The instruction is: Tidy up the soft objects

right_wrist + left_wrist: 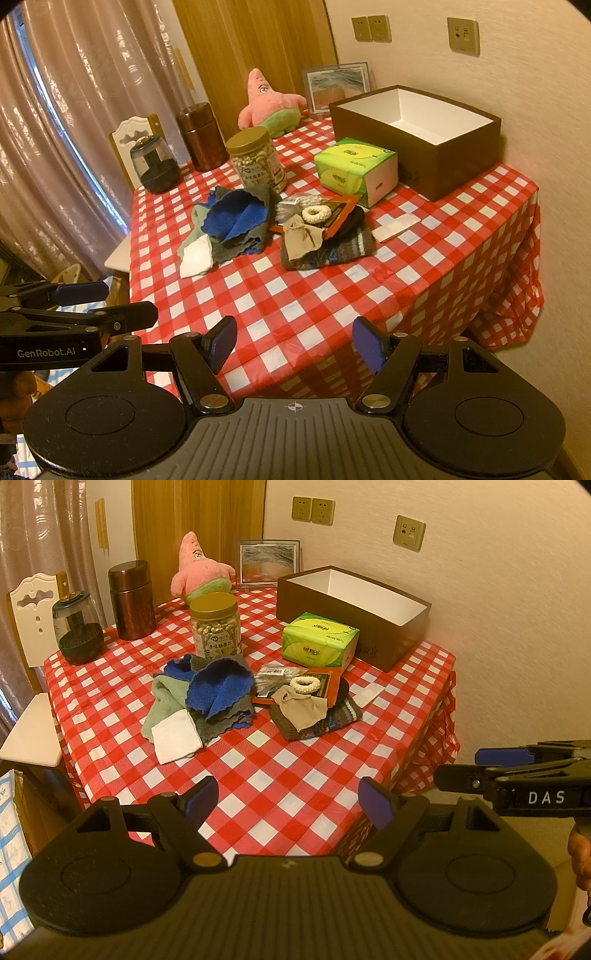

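A heap of cloths lies mid-table: a blue and grey cloth [218, 692] [236, 218], a pale green towel [166, 701] and a white folded cloth [176, 735] [197, 256]. Right of it a beige sock [301, 705] [303, 236] rests on a striped knitted cloth [332, 722] [343, 249]. A pink star plush [199, 568] [271, 103] sits at the back. An open brown box [354, 613] [417, 136] stands back right. My left gripper [288, 799] is open and empty over the table's near edge. My right gripper [293, 341] is open and empty too, beside the left one.
On the red checked tablecloth [258, 775] stand a green tissue box [319, 640], a nut jar [216, 627], a brown canister [131, 600], a dark grinder jar [77, 631] and a picture frame [267, 561]. A white scrunchie [304, 684] lies on an orange packet. A white chair [33, 664] stands left.
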### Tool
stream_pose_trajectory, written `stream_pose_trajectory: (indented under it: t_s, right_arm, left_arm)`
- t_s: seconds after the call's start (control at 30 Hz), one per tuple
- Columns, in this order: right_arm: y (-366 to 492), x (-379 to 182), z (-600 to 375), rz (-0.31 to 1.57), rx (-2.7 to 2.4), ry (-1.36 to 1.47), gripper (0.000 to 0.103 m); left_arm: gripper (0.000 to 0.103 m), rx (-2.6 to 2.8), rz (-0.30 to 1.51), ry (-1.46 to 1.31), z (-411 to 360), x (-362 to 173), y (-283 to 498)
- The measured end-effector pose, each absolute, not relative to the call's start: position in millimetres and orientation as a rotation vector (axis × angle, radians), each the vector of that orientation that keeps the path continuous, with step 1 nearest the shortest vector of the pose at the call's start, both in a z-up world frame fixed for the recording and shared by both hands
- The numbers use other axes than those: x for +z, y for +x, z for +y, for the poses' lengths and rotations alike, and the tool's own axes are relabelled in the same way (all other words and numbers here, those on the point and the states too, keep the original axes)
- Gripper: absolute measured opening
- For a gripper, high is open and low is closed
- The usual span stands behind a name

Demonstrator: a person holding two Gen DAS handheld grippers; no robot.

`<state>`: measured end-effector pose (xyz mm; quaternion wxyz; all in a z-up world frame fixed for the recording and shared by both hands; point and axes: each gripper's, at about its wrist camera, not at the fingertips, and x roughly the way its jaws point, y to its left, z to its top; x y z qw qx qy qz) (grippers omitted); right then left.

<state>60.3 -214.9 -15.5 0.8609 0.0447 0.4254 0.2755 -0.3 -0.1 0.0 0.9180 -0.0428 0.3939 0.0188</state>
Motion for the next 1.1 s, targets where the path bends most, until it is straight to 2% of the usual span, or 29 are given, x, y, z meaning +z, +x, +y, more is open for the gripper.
stream_pose_trajectory:
  t_s: [1.1]
  right_arm:
    - [64.6,-20.1,-209.7,0.894,0.582,0.094,0.069]
  left_arm:
    - [0.082,0.043,0.813,-0.091,12.5,1.6,-2.4]
